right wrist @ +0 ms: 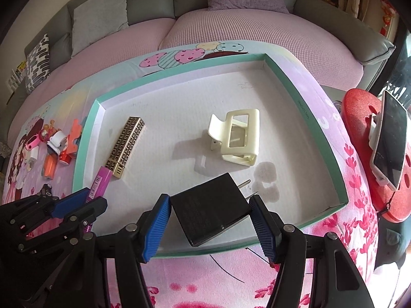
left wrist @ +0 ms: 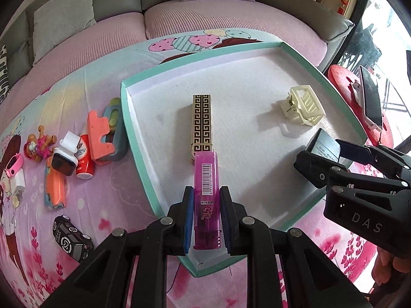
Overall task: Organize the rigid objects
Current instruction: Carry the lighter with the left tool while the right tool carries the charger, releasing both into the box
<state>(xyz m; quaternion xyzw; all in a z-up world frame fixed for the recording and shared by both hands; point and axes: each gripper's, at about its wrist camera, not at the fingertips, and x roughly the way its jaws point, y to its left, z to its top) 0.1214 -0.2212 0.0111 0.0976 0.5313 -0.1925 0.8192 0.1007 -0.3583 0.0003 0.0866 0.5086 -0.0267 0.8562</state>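
Pink lighter (left wrist: 206,200) in the left claw (left wrist: 206,220) overhangs the tray's near rim (left wrist: 154,205).

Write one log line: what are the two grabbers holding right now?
left gripper: shut on pink lighter | right gripper: shut on black charger | both over tray | tray holds: gold case, cream hair clip

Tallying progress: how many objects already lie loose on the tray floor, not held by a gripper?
2: the gold patterned case at the left, and the cream hair claw clip toward the right. None seem hidden.
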